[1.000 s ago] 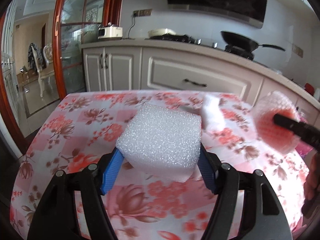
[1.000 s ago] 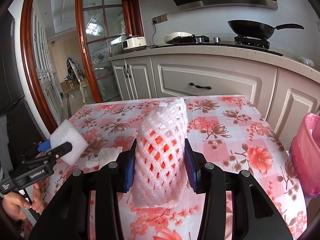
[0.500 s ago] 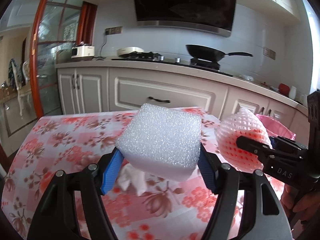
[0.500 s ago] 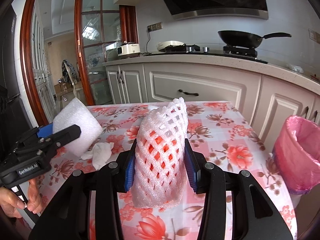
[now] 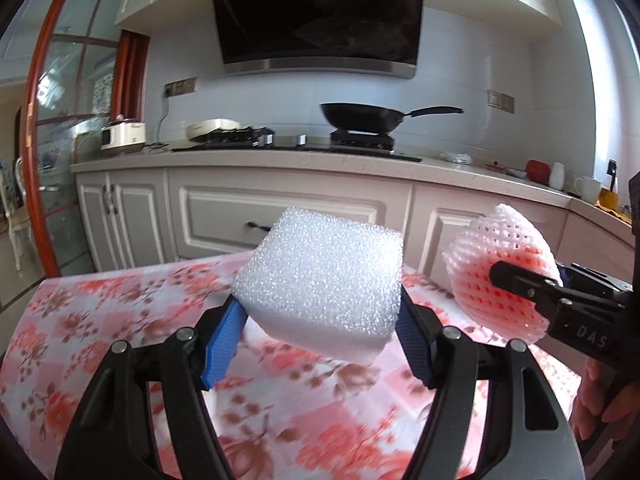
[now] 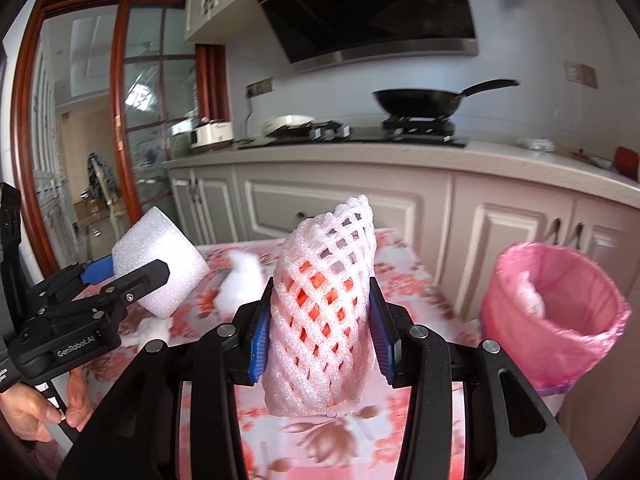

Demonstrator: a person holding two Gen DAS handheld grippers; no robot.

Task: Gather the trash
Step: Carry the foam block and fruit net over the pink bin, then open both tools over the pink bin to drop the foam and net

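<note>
Right now we hold a piece of trash in each tool, both lifted clear of the flowered tablecloth (image 5: 100,320). Our left gripper (image 5: 320,328) has its blue pads pressed against the two sides of a white foam block (image 5: 324,280); the block is squat, with no clear long axis, and sits tilted so that one corner points down between the fingers while its broad top face tips up and away from us. Our right gripper (image 6: 320,344) is clamped on a pink foam fruit net (image 6: 324,316), whose long axis stands nearly upright between the pads and leans a little to the right, its narrowed tip pointing up and its open lower end hanging below the fingers. From the right wrist view, a bin lined with a pink bag (image 6: 556,308) stands to the right of the net and slightly ahead, off the table's edge, with something pale inside that we cannot make out. A crumpled white tissue (image 6: 240,284) lies on the cloth just left of the net, between the two tools. We read "GenRobot.AI" on the body of the left tool in the right wrist view, and the letters "DAS" on the right tool in the left wrist view; any further letters are cut off.
</note>
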